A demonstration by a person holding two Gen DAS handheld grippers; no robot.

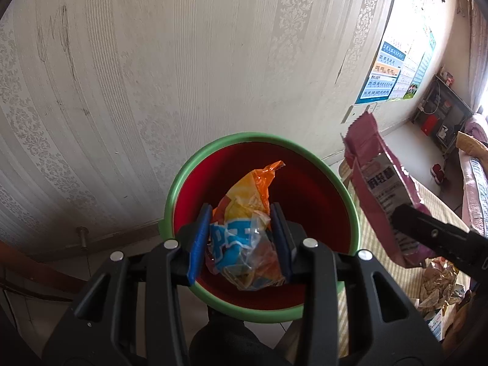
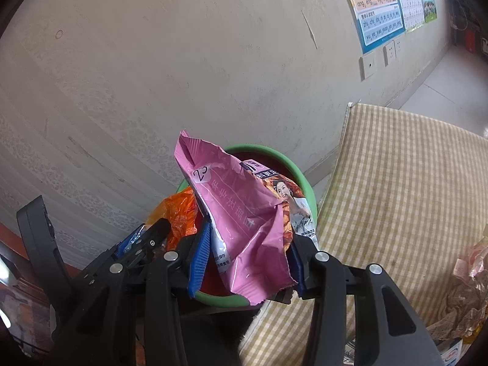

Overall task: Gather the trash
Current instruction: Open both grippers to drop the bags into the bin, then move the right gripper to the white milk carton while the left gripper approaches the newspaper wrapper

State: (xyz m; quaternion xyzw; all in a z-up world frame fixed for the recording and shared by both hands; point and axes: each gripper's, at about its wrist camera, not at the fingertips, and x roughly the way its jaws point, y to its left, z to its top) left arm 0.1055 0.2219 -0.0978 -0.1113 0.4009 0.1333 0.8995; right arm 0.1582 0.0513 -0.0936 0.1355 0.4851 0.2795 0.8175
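Observation:
A red bin with a green rim (image 1: pixel 308 183) stands against the wall, with my left gripper (image 1: pixel 241 238) above its mouth. The blue pads are shut on a crumpled orange and blue wrapper (image 1: pixel 247 228). The right gripper (image 2: pixel 248 254) is shut on a pink snack bag (image 2: pixel 241 219), held upright at the near right edge of the same bin (image 2: pixel 302 183). In the left wrist view the pink bag (image 1: pixel 378 183) and one black right finger (image 1: pixel 427 231) show at the right. The orange wrapper (image 2: pixel 180 213) and the left gripper's fingers (image 2: pixel 146 238) show to the left in the right wrist view.
A patterned wall rises close behind the bin. A checked yellow mat (image 2: pixel 405 201) covers the surface on the right, with more crumpled wrappers (image 2: pixel 466 302) at its near right edge. A poster (image 1: pixel 393 70) and wall sockets (image 2: pixel 369 65) lie further right.

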